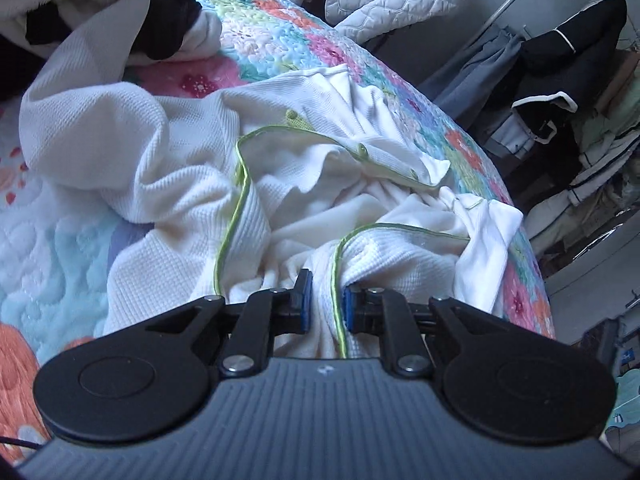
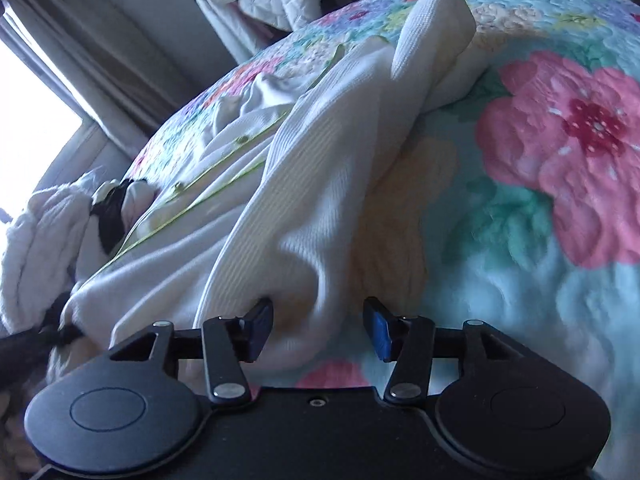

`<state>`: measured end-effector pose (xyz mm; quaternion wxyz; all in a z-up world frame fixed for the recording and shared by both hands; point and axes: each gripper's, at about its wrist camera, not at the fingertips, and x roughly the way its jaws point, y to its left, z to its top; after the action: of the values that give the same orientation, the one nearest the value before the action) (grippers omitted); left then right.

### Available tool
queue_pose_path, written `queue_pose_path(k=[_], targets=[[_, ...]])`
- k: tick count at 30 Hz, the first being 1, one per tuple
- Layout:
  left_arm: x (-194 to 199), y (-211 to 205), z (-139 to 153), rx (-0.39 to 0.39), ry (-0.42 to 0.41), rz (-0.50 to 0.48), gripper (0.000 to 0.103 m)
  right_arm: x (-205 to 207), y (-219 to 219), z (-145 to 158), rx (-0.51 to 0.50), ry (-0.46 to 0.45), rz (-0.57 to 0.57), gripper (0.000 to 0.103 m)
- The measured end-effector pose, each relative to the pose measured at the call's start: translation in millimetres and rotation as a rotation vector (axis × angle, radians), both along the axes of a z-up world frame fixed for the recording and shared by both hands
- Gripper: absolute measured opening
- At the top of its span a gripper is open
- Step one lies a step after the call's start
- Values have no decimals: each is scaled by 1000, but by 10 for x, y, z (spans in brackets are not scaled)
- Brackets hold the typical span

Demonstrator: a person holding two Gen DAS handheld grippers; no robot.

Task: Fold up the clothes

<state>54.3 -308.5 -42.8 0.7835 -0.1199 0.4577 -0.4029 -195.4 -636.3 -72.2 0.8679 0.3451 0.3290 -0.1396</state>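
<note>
A white waffle-knit garment (image 1: 180, 184) with green piping (image 1: 240, 184) and small green buttons lies crumpled on the floral quilt (image 1: 312, 36). My left gripper (image 1: 327, 300) is shut on a bunched fold of it, and the piped edge runs between the blue pads. In the right wrist view the same garment (image 2: 312, 184) stretches away over the quilt (image 2: 560, 152), one sleeve end standing up at the far side. My right gripper (image 2: 318, 328) is open. White fabric lies between its jaws, near the left pad, and the right pad stands apart from it.
A pile of white and black clothes (image 1: 168, 20) sits at the far left of the bed. Dark and grey garments hang on a rack (image 1: 560, 80) beyond the bed's right edge. A fluffy white garment (image 2: 36, 240) lies near a curtained window (image 2: 80, 52).
</note>
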Motion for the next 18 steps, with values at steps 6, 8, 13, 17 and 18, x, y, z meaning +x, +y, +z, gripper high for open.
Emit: queue_pose_path(k=[6, 8, 13, 17, 18], targets=[[-226, -60, 357, 25, -65, -134, 15, -264, -93, 651, -98, -132, -46, 5], [-363, -69, 509, 0, -50, -211, 15, -505, -125, 1144, -175, -203, -72, 5], [-853, -153, 722, -70, 28, -409, 17, -1294, -177, 2126, -286, -298, -162, 5], [-1214, -269, 516, 41, 5, -501, 44, -1839, -22, 2048, -400, -45, -246, 4], [-1262, -298, 428, 74, 3, -507, 44, -1926, -38, 1858, -393, 49, -261, 5]])
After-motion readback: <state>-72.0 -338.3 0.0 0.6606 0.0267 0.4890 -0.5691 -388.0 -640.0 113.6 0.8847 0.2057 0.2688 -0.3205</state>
